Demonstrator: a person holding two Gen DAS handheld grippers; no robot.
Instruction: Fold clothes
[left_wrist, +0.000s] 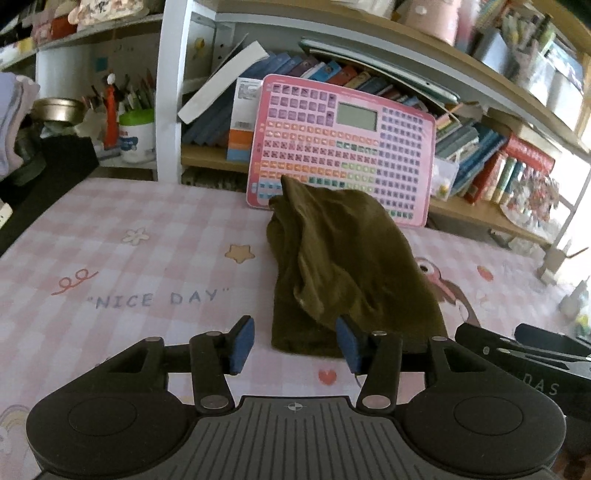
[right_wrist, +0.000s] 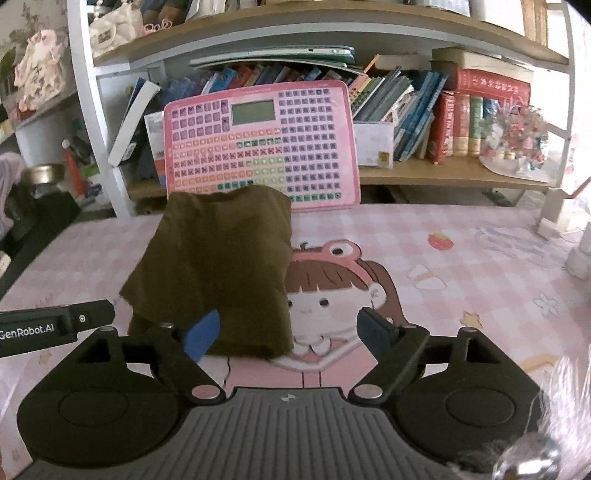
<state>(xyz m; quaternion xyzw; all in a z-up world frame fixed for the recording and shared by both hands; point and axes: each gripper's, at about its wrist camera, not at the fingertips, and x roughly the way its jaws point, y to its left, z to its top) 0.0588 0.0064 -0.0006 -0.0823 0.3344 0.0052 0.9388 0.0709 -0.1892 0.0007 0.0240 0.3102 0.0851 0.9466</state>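
Note:
An olive-brown garment (left_wrist: 332, 266) lies folded in a bundle on the pink checked table mat (left_wrist: 129, 258). It also shows in the right wrist view (right_wrist: 221, 266). My left gripper (left_wrist: 295, 343) is open, its blue pads either side of the garment's near edge, holding nothing. My right gripper (right_wrist: 291, 332) is open wide over the garment's near right corner, holding nothing. The right gripper's body shows at the right edge of the left wrist view (left_wrist: 524, 350); the left gripper's body shows at the left of the right wrist view (right_wrist: 55, 325).
A pink keyboard-style toy board (left_wrist: 343, 147) leans against the bookshelf (left_wrist: 480, 155) just behind the garment. A green-lidded tub (left_wrist: 136, 136) and pens stand at back left. A dark object (left_wrist: 37, 177) sits at the left table edge.

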